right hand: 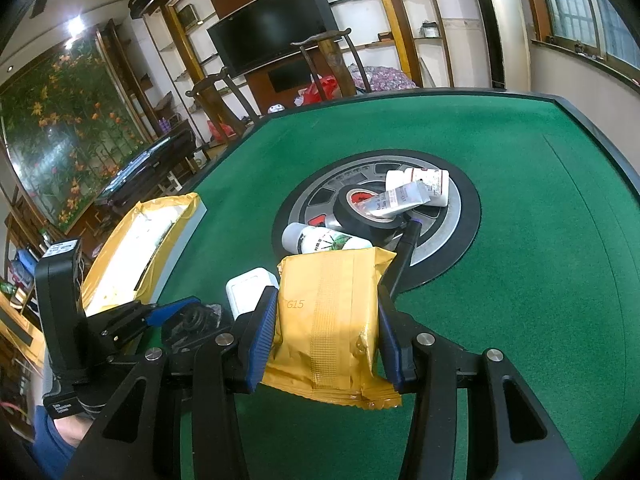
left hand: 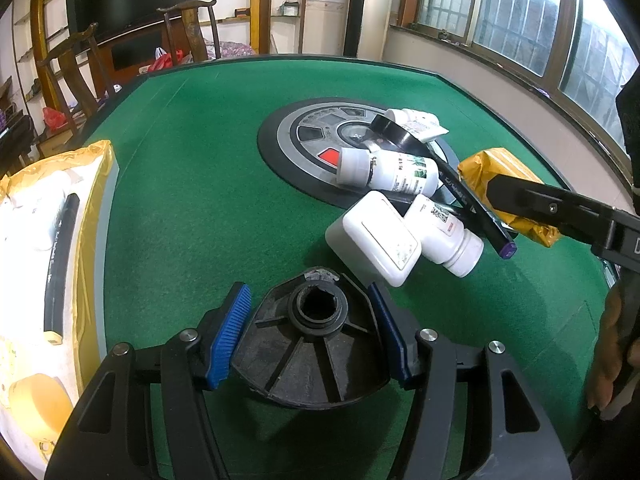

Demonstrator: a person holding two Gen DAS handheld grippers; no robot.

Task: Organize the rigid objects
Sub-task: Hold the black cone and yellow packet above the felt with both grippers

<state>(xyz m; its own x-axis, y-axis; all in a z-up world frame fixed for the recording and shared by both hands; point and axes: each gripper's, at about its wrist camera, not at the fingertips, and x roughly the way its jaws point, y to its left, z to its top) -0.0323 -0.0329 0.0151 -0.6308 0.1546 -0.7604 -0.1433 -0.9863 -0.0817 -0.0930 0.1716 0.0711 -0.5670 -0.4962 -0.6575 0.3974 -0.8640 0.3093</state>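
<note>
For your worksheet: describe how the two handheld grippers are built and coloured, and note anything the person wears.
Both grippers have a black angular frame with silver round bolt heads and triangular cut-outs. The left gripper and the right gripper carry fingers faced with ribbed blue pads. In the right wrist view the left one shows a boxy black handle body with a white label. A blue sleeve shows beneath it.

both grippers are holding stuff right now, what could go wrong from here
1. The left gripper pinches the black ribbed plastic cone by its sloped sides; it might slip out.
2. The right gripper squeezes the yellow tape-wrapped packet, which hangs close over the leaning pile of white plastic bottles; swinging it could knock them rolling across the green felt table.
</note>
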